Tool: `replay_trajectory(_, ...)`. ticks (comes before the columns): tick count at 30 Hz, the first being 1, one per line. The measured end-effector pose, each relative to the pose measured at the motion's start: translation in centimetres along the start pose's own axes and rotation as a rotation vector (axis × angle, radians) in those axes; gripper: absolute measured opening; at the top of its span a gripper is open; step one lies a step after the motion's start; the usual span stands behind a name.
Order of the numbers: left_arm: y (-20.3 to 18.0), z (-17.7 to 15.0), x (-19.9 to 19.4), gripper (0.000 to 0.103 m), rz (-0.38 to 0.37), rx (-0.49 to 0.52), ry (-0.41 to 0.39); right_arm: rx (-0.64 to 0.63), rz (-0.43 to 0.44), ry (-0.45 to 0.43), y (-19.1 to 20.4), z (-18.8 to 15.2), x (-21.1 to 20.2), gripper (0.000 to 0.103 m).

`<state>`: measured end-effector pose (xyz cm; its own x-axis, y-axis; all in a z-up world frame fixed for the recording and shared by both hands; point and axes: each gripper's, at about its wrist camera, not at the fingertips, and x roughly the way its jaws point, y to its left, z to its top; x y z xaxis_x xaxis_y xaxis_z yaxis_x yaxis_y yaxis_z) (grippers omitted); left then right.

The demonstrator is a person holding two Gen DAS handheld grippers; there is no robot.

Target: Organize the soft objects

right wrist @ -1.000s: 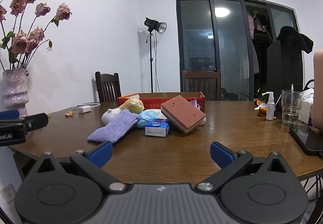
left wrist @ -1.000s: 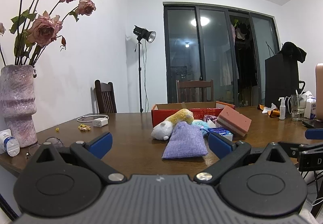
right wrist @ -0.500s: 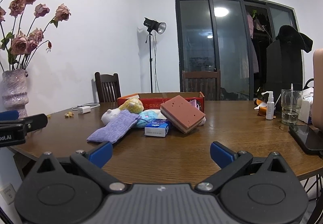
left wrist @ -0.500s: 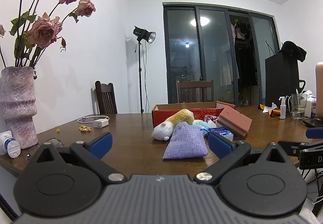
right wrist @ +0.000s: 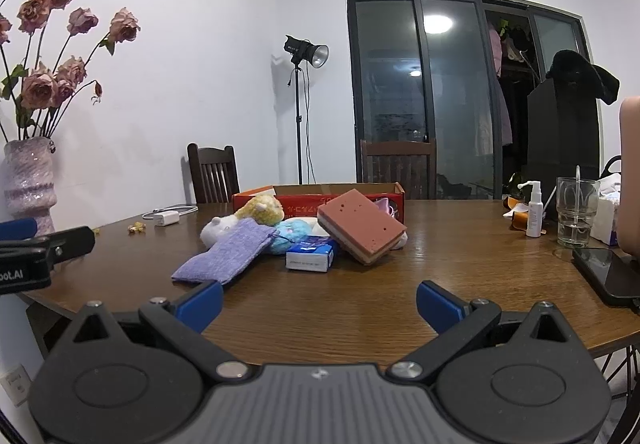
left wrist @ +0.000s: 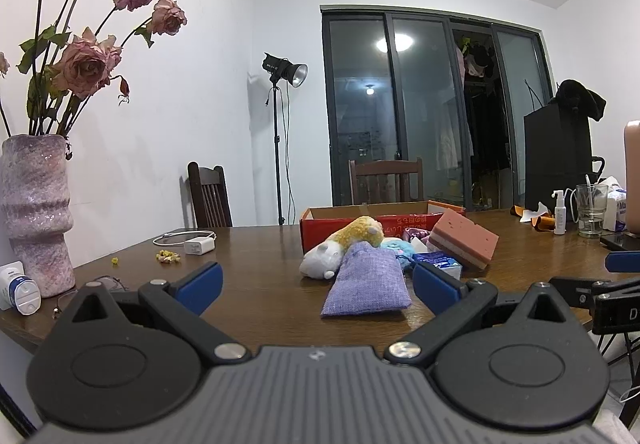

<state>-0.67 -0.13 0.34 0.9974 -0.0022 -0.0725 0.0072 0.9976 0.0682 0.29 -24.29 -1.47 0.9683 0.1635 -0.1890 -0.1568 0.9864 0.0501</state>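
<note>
Task start: left gripper (left wrist: 316, 286) and right gripper (right wrist: 319, 298), jaws spread and empty, hover near the table's (right wrist: 460, 244) edge. Purple pouch (left wrist: 366, 284), plush toy (left wrist: 344, 246) and sponge (right wrist: 362, 226) lie heaped before the red box (right wrist: 320, 193), apparently none sorted.

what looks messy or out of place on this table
The soft things sit heaped outside the red box: the pink sponge leans tilted on the pile, and the purple pouch rests against the plush toy. Yellow crumbs are scattered.
</note>
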Motion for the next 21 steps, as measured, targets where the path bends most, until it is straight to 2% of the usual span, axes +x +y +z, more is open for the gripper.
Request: replay_trajectory(21, -0.18, 0.08, 0.01, 0.103, -0.001, 0.005, 0.001, 0.004, 0.006, 0.003, -0.04, -0.09, 0.07, 0.103)
